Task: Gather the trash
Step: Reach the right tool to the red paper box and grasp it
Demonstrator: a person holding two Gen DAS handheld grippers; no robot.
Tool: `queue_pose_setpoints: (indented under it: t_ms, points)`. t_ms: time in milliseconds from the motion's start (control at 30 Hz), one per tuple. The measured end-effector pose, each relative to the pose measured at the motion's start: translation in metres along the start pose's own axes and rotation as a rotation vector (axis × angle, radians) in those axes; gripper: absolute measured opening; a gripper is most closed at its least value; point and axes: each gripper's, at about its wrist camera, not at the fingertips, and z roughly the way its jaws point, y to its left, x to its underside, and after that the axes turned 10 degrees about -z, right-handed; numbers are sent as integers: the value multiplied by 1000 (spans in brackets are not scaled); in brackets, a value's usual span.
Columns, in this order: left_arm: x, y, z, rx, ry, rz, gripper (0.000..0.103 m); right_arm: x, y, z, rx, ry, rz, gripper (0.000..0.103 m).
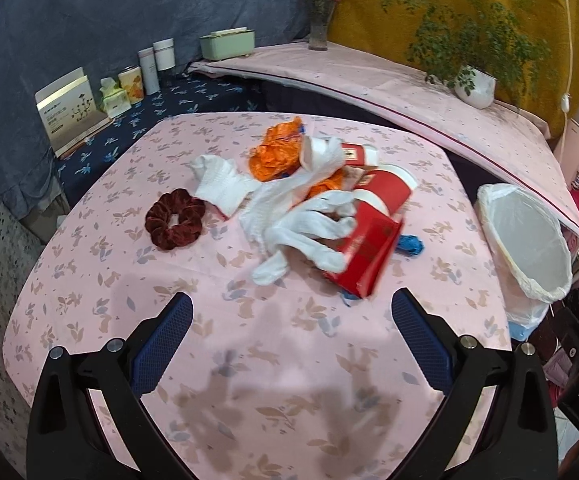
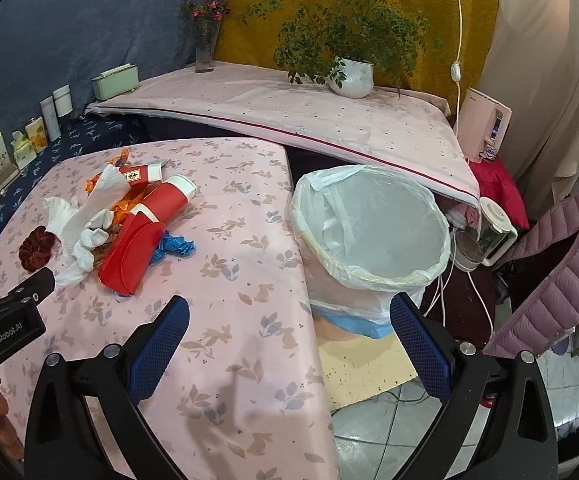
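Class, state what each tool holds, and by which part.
Nothing is held: the left tool and right tool are both open and empty.

home room: floral tablecloth [image 2: 225, 216], potted plant [image 2: 349, 76], puffer jacket [image 2: 553, 272].

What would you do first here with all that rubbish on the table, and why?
Probably ease the left gripper forward to the flattened red box, the nearest piece of the pile. Both grippers are open and hold nothing, the right gripper hovers near the table edge, and the lined bin stands open just beside the table, so a short carry should follow.
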Motion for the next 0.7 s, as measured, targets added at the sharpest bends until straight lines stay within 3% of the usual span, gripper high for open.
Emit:
queue_pose_setpoints:
  t_ms: [333,700]
  points:
    - [-17,47,33,-82,8,-52,95,-18,42,29,-78,3,-32,96]
    - [-33,65,64,-21,53,-74,95,-47,90,64,-153,-6,-40,93]
